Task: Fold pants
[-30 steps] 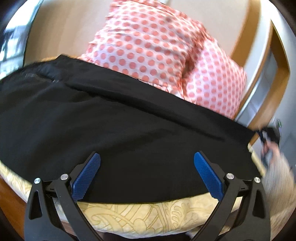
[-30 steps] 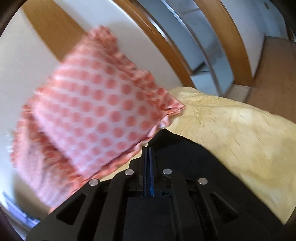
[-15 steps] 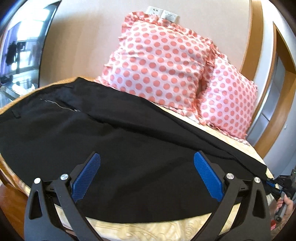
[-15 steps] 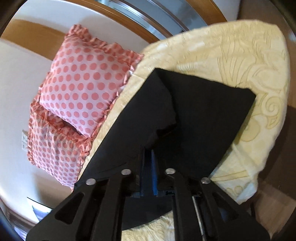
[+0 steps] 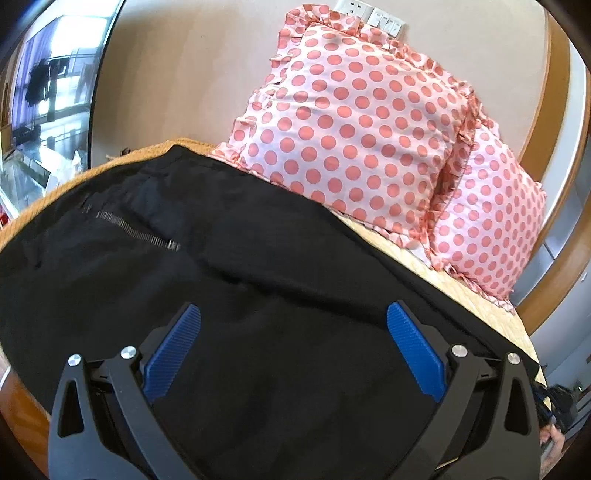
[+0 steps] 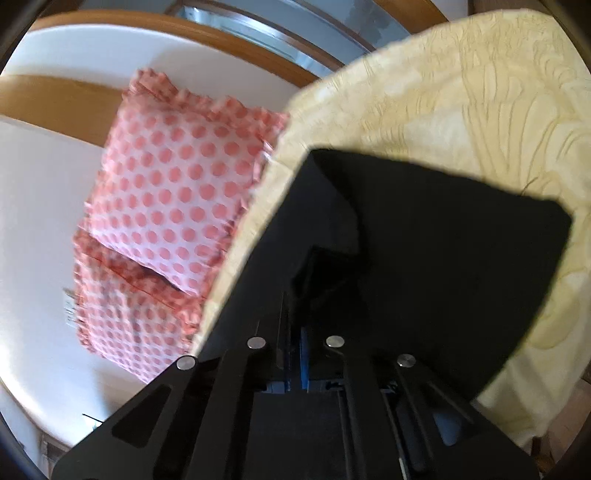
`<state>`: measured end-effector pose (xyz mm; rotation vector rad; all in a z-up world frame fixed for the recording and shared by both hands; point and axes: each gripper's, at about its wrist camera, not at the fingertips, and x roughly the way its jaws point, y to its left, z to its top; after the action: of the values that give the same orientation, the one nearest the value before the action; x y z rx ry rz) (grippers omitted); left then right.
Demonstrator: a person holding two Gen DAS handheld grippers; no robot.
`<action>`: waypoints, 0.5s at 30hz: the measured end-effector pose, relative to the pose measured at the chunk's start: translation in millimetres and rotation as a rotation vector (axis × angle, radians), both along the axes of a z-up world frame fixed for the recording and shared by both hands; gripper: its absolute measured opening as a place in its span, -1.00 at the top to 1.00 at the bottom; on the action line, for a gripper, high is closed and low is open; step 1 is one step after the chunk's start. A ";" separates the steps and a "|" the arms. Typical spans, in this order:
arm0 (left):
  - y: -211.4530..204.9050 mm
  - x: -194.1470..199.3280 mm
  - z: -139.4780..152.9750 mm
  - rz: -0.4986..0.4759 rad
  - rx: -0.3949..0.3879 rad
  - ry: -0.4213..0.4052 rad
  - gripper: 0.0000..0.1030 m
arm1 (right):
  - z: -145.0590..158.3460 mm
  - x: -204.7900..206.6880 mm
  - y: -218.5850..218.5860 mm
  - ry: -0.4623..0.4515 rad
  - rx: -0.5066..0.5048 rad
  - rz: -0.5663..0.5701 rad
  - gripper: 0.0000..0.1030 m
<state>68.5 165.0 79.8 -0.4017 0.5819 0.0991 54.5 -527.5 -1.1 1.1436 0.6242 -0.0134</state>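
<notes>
Pants (image 5: 258, 295) of plain black cloth lie spread across the bed, filling most of the left wrist view from the near edge up toward the pillows. Only that view shows the open metal zipper (image 5: 136, 230) running slantwise near the waist end, and the wall sockets (image 5: 369, 16) above the pillows. The left gripper (image 5: 293, 347) hangs over the cloth with its 2 ribbed blue pads (image 5: 173, 350) wide apart and nothing between them.

Only the right wrist view shows the leg end: a squared hem corner (image 6: 554, 218) lying flat on the pale yellow bedspread (image 6: 461, 92), whose surface carries a raised leaf-like pattern. The right gripper (image 6: 295, 317) has its jaws pressed together, and a fold of the black fabric rises right at their tips; it looks pinched there, though the dark cloth hides the contact.

2 ruffled pillows (image 5: 351, 118), white with coral dots, lean against the plain wall behind the pants.
</notes>
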 end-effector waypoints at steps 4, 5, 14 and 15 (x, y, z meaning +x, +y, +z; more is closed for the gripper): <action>12.7 50.3 12.1 -0.001 -0.046 0.065 -0.94 | 22.3 -21.2 -10.2 -0.075 -0.067 -0.044 0.93; 15.6 65.1 13.9 0.001 -0.058 0.079 -0.94 | 23.0 -22.1 -12.1 -0.074 -0.066 -0.043 0.93; 35.1 229.5 -17.8 0.121 -0.047 0.365 -0.29 | 10.4 -17.9 -19.1 -0.056 -0.047 -0.030 0.93; 36.8 240.5 -22.0 0.135 -0.036 0.389 0.11 | 10.0 -17.7 -19.5 -0.056 -0.047 -0.028 0.93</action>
<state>309.0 201.8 57.9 -0.4602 0.9406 0.3008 36.8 -546.9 8.9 1.1037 0.5551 -0.0199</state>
